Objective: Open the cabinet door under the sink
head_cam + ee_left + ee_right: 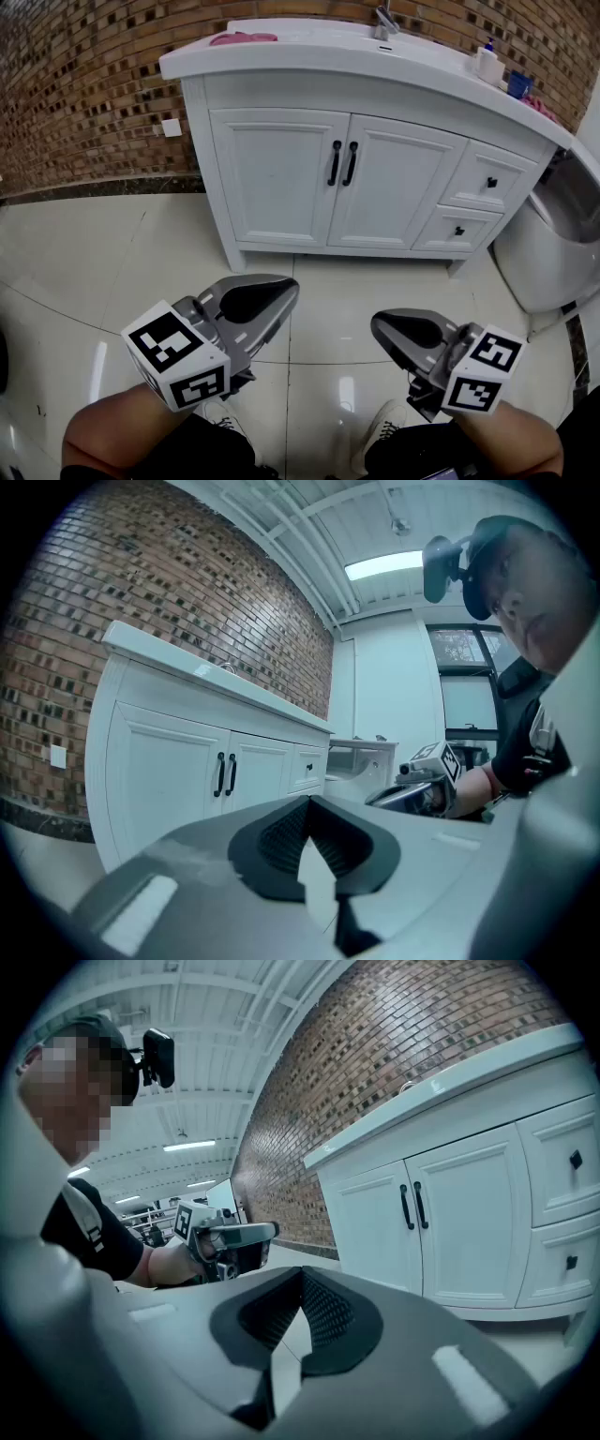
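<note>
Left gripper (pixel 279 289) and right gripper (pixel 379 325) are both pressed together, empty. The upright black door handles (pixel 342 163) lie well ahead, roughly between them.

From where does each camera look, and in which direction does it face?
Head view: on the person's head, facing down at the cabinet, left gripper, right gripper, thighs.
Left gripper view: on the left gripper, along its closed jaws toward the cabinet; right gripper and right forearm show.
Right gripper view: on the right gripper, along its closed jaws toward the cabinet; left gripper and left forearm show.
Shared: all three show the black door handles.
</note>
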### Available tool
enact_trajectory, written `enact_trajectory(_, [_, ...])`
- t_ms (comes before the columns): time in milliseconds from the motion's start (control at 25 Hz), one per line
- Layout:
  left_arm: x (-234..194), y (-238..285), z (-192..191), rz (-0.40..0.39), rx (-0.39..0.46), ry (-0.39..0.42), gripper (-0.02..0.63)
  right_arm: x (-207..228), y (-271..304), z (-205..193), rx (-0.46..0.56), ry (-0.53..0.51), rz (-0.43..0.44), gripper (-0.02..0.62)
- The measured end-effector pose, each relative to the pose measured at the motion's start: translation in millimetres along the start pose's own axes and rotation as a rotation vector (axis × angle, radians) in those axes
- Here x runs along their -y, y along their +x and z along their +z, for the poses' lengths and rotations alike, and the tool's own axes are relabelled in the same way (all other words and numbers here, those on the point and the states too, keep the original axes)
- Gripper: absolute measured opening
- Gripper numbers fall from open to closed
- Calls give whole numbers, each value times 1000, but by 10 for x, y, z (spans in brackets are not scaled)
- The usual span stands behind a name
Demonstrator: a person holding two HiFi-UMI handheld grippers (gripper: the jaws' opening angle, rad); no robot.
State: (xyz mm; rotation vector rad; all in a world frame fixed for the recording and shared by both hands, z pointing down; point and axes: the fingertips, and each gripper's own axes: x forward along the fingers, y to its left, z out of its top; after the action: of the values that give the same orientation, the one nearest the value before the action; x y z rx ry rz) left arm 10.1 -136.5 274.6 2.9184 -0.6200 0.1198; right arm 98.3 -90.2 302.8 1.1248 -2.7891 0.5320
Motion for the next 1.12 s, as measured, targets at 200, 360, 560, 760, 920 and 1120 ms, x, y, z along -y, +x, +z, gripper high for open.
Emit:
enact_trajectory(200, [16,-1,-1,2,2,-1,6,2,-7,0,-1,-2,3,6])
enact_trajectory(360, [22,-5,7,1,4,0,7,0,-11,-1,1,-2,3,6])
enact_trajectory(560, [27,0,6,-1,5,-1,6,15,-1,-9,-2,-5,0,6])
enact_trajectory(760, [7,-8,36,1,12,-4,6,45,54,5,-5,-34,-26,5])
enact_trajectory(920, [16,-9,11,-6,3,-7,6,124,143,86,14,-106,-73,6])
enact_trajectory(1120, [-30,-2,23,7,10,11,6,469,280,291,24,-141,-156,6])
